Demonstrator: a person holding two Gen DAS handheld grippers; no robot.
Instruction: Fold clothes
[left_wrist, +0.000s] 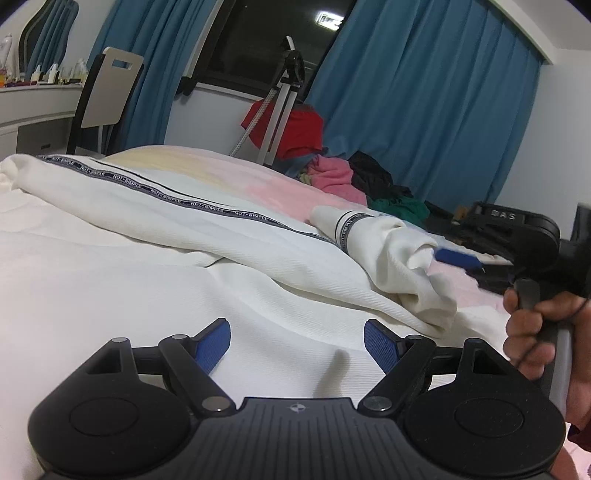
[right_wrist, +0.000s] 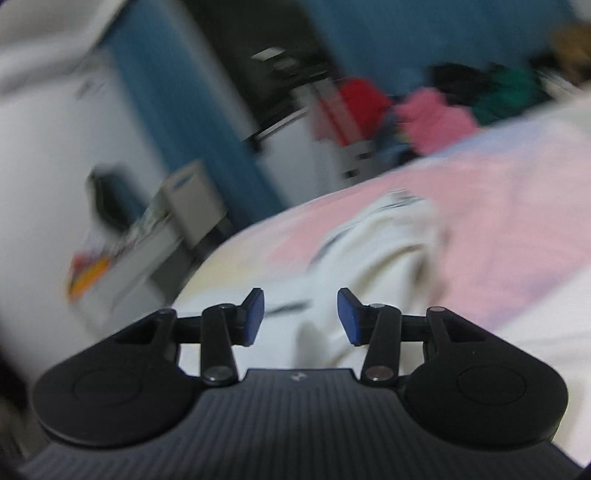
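The white pants (left_wrist: 207, 236) with a striped side band lie spread on the pink bed sheet (left_wrist: 280, 192). They look soft, floppy and light, so pinch a hem or the waist edge, where the cloth is thicker. The left gripper (left_wrist: 297, 345) is wide open over the cloth. The right gripper (right_wrist: 301, 317) is open too, holding nothing.

Left gripper (left_wrist: 297, 345) hovers low over the white garment (left_wrist: 177, 236), jaws wide, nothing between them; right gripper (right_wrist: 301, 317), gripped by a hand (left_wrist: 535, 332), jaws parted, empty, beside the garment's bunched end.
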